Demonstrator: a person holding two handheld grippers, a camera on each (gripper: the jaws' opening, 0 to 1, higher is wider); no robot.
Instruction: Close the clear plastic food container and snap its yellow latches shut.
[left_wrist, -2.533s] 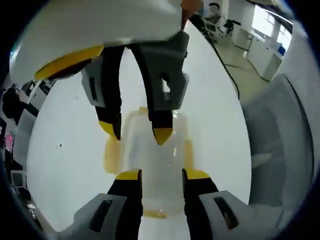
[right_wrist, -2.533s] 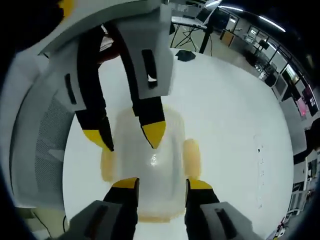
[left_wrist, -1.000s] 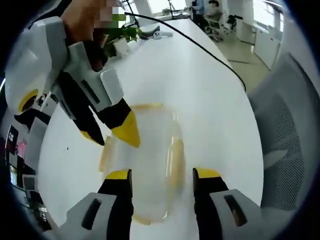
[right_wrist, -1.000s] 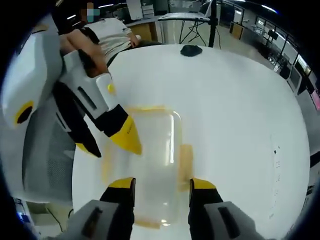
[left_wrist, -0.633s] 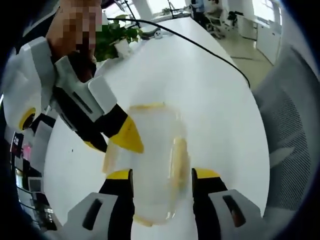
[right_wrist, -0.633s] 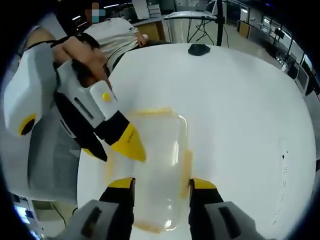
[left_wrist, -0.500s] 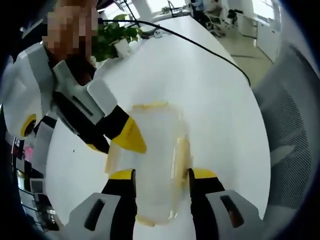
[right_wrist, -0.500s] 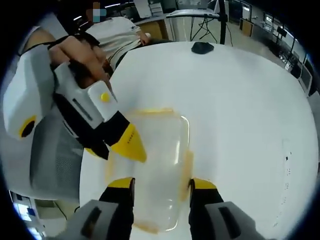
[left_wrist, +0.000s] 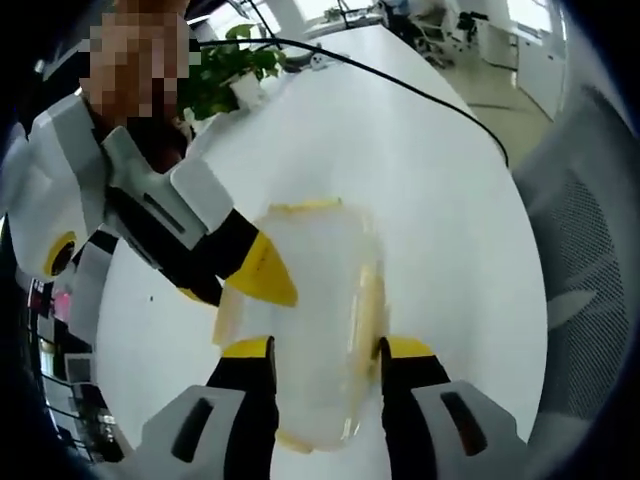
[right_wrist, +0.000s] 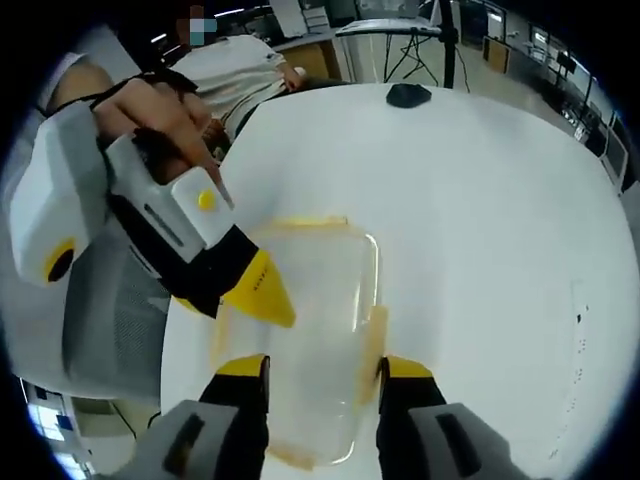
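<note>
The clear plastic container (left_wrist: 315, 290) lies on the white table (left_wrist: 440, 200) with its lid on and yellow latches (left_wrist: 371, 300) along its edges. My left gripper (left_wrist: 325, 350) is open, its jaws astride the container's near end. The right gripper (left_wrist: 235, 290) reaches in from the upper left, its yellow tips at the container's left edge. In the right gripper view the same container (right_wrist: 320, 300) sits between the open jaws of my right gripper (right_wrist: 323, 365). There the left gripper (right_wrist: 230, 298) comes in from the left, touching the left latch side. I cannot tell which latches are snapped.
A potted plant (left_wrist: 225, 75) and a black cable (left_wrist: 400, 90) lie at the table's far end. A grey mesh chair (left_wrist: 590, 290) stands beside the table. In the right gripper view a black object (right_wrist: 407, 95) sits far off and a person's hand (right_wrist: 165, 115) holds the left gripper.
Since 2.5 s ago both grippers pulled back from above the lid, each swinging to one side of the container. Over the last half second the views barely shifted.
</note>
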